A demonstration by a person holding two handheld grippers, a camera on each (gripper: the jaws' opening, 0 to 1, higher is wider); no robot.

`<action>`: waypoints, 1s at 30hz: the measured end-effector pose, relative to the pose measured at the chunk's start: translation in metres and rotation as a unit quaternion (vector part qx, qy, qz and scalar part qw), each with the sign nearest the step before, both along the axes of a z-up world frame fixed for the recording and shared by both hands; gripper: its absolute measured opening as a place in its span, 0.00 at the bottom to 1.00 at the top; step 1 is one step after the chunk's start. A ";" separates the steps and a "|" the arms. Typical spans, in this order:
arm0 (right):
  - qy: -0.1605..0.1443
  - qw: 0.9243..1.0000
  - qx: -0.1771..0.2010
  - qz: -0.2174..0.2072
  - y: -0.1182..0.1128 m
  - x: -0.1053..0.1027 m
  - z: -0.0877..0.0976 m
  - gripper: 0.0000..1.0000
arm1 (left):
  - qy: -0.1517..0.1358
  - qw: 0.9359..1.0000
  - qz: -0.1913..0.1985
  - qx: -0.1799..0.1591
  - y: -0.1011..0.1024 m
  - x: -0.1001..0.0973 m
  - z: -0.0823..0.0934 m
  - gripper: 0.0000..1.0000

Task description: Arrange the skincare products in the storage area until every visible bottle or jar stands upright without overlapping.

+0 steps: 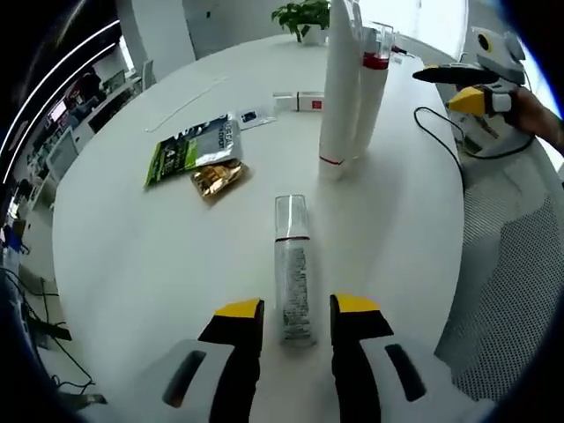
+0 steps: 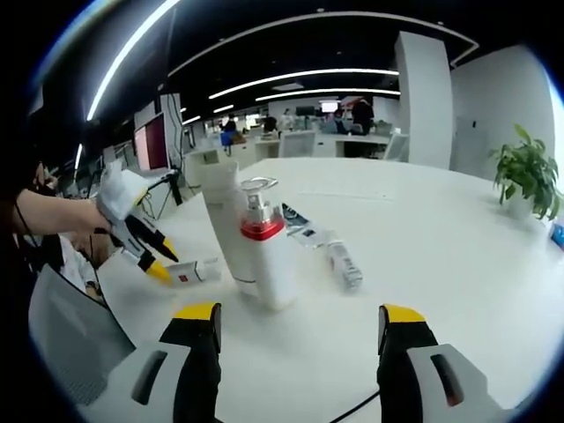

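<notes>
A clear bottle [image 1: 293,273] with a thin red band lies flat on the white table [image 1: 141,256]. Its base end sits between the yellow tips of my left gripper [image 1: 297,308], which is open and has a gap on each side of the bottle. Further along, a tall white tube [image 1: 339,88] and a pump bottle with a red collar [image 1: 374,79] stand upright, touching. In the right gripper view the tube [image 2: 225,220] and pump bottle [image 2: 264,256] stand ahead of my open, empty right gripper [image 2: 300,313]. The lying bottle [image 2: 196,271] and left gripper [image 2: 157,258] appear at the left.
A green sachet [image 1: 189,150] and a gold sachet [image 1: 218,176] lie left of the upright pair. A small white box [image 1: 300,101] lies behind them. A black cable [image 1: 441,132] runs near the right table edge, where a hand holds the right gripper [image 1: 480,92]. A potted plant [image 1: 304,18] stands far back.
</notes>
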State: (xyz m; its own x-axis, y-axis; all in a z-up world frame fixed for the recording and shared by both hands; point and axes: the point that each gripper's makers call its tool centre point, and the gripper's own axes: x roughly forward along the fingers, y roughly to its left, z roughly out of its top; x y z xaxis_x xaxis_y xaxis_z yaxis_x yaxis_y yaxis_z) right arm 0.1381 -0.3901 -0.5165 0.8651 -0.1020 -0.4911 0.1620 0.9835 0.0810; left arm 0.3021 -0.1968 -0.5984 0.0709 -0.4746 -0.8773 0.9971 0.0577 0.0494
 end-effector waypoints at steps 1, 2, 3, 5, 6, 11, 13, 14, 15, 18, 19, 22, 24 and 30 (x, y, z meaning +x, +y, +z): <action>0.000 1.000 -0.001 -0.001 0.000 0.000 0.000 0.75 | 0.002 1.000 -0.002 0.006 -0.002 -0.001 0.000 0.36; 0.000 1.000 -0.001 -0.002 -0.001 0.000 0.000 0.75 | 0.004 1.000 0.000 0.010 -0.004 -0.001 0.000 0.37; 0.000 1.000 -0.001 -0.002 -0.001 -0.001 0.000 0.75 | 0.013 1.000 -0.002 0.025 -0.003 -0.003 -0.002 0.37; 0.000 1.000 -0.001 -0.003 -0.001 0.000 0.000 0.75 | 0.017 0.999 -0.007 0.045 -0.003 -0.003 -0.004 0.35; 0.000 1.000 -0.001 -0.004 -0.001 0.000 0.001 0.75 | 0.015 0.998 -0.010 0.052 -0.003 -0.002 -0.005 0.34; -0.002 1.000 -0.001 -0.007 -0.002 -0.001 0.001 0.75 | 0.022 0.997 -0.012 0.068 -0.009 -0.003 -0.006 0.34; -0.002 1.000 -0.001 -0.008 -0.003 -0.001 0.001 0.75 | 0.022 0.997 -0.015 0.068 -0.013 -0.002 -0.007 0.35; -0.001 1.000 -0.001 -0.008 -0.003 -0.001 0.001 0.75 | 0.024 0.997 -0.017 0.071 -0.014 -0.002 -0.008 0.34; -0.001 1.000 -0.001 -0.008 -0.003 -0.001 0.001 0.75 | 0.021 0.997 -0.020 0.075 -0.018 -0.001 -0.008 0.33; -0.001 1.000 -0.001 -0.009 -0.003 -0.001 0.001 0.75 | 0.024 0.996 -0.022 0.087 -0.018 0.006 -0.012 0.33; -0.001 1.000 -0.002 -0.008 -0.003 -0.001 0.001 0.75 | 0.024 0.995 -0.024 0.090 -0.017 0.003 -0.013 0.33; 0.001 1.000 -0.002 -0.007 -0.003 -0.001 0.000 0.74 | 0.025 0.994 -0.028 0.104 -0.014 0.001 -0.018 0.32; 0.002 1.000 -0.002 -0.006 -0.003 -0.001 -0.001 0.74 | 0.027 0.993 -0.032 0.111 -0.017 0.002 -0.020 0.32; 0.005 1.000 -0.002 -0.005 -0.002 -0.001 -0.001 0.74 | 0.024 0.992 -0.039 0.119 -0.019 0.000 -0.021 0.30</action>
State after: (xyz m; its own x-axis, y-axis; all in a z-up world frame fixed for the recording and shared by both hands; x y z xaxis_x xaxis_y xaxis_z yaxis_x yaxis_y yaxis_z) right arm 0.1369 -0.3924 -0.5180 0.8594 -0.1130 -0.4986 0.1731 0.9820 0.0758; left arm 0.3022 -0.2158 -0.6190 -0.0031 -0.2558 -0.9667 0.9996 -0.0269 0.0039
